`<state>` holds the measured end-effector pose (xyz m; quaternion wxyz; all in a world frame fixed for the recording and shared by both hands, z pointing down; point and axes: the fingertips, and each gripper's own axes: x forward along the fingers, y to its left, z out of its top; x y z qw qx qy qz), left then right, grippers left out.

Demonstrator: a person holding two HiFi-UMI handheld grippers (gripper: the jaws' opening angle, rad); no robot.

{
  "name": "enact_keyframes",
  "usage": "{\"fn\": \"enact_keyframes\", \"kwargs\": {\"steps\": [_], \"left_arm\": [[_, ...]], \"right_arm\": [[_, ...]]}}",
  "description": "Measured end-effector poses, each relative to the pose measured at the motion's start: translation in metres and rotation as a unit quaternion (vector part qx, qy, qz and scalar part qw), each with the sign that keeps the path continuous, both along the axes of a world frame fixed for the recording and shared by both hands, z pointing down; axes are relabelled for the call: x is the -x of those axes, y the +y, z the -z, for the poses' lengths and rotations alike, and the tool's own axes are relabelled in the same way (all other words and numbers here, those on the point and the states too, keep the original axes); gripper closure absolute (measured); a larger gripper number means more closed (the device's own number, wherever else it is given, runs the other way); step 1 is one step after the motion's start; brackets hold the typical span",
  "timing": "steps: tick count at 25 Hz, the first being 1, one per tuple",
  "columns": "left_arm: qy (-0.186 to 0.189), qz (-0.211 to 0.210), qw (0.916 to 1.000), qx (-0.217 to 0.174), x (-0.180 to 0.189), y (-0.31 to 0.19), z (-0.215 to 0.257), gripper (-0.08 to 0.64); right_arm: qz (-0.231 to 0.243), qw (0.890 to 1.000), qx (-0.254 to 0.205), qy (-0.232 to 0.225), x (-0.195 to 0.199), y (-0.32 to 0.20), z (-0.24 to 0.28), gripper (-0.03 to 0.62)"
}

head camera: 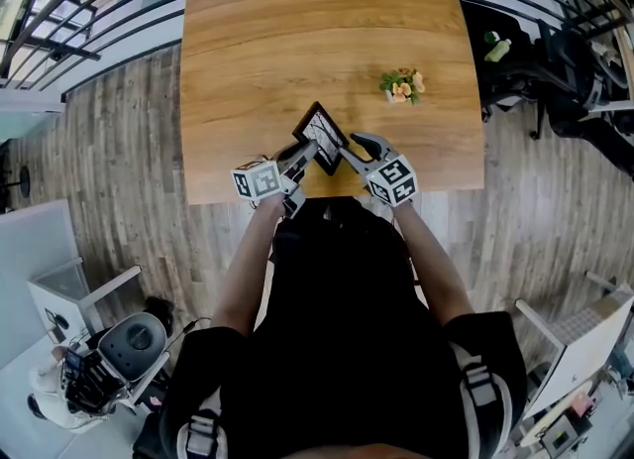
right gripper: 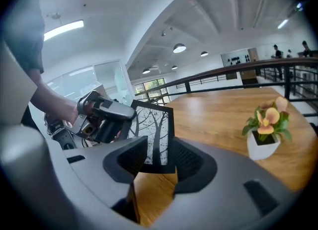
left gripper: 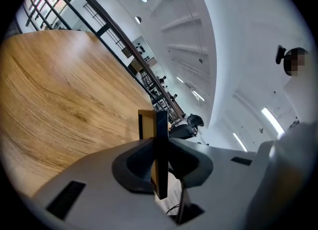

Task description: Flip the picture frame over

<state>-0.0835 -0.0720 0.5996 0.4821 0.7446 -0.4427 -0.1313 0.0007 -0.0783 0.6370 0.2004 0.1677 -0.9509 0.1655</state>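
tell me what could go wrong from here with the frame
1. Only the left gripper clamps the frame, by one edge. The right gripper has open jaws around it, so the frame may pivot or slip out.
2. It is close to the table's near edge, so a drop could land on the floor.
3. A wide swing might reach the flower pot to the right.

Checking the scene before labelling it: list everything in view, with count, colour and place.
table: 1, light wood, centre
frame: 1, black, tree print, tilted up by the table's near edge
flowers: 1 white pot, orange blooms, on the table right of the frame
railing: dark, beyond the table
floor: grey planks, around the table
left gripper: 1, grey, shut on the frame's edge
right gripper: 1, grey, open, frame between its jaws
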Motion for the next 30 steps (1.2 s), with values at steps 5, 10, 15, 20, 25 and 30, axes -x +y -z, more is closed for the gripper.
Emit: {"fn": "enact_keyframes", "kwargs": {"steps": [5,10,15,20,25,30], "left_arm": [[0.013,-0.051,0.9982,-0.027,-0.009,0.007,0.01,0.466],[0.02,-0.102,0.9938,-0.038,-0.012,0.013,0.015,0.466],[0.056,-0.156,0.9852,-0.044,-0.024,0.027,0.025,0.466],[0.086,-0.174,0.9792,-0.059,-0.023,0.032,0.034,0.466],[0.082,-0.176,0.9792,-0.058,-0.022,0.035,0.033,0.466],[0.086,-0.162,0.9814,-0.059,-0.018,0.037,0.032,0.466]], "right_arm": [[0.015,0.998,0.054,-0.026,-0.002,0.003,-0.011,0.416],[0.028,0.994,0.093,-0.056,-0.004,0.002,-0.012,0.409],[0.073,0.988,0.115,-0.078,0.002,0.012,-0.005,0.419],[0.106,0.977,0.15,-0.112,0.001,0.019,0.005,0.423],[0.114,0.971,0.174,-0.117,0.001,0.022,0.002,0.449],[0.113,0.968,0.189,-0.116,-0.001,0.024,0.001,0.474]]}}
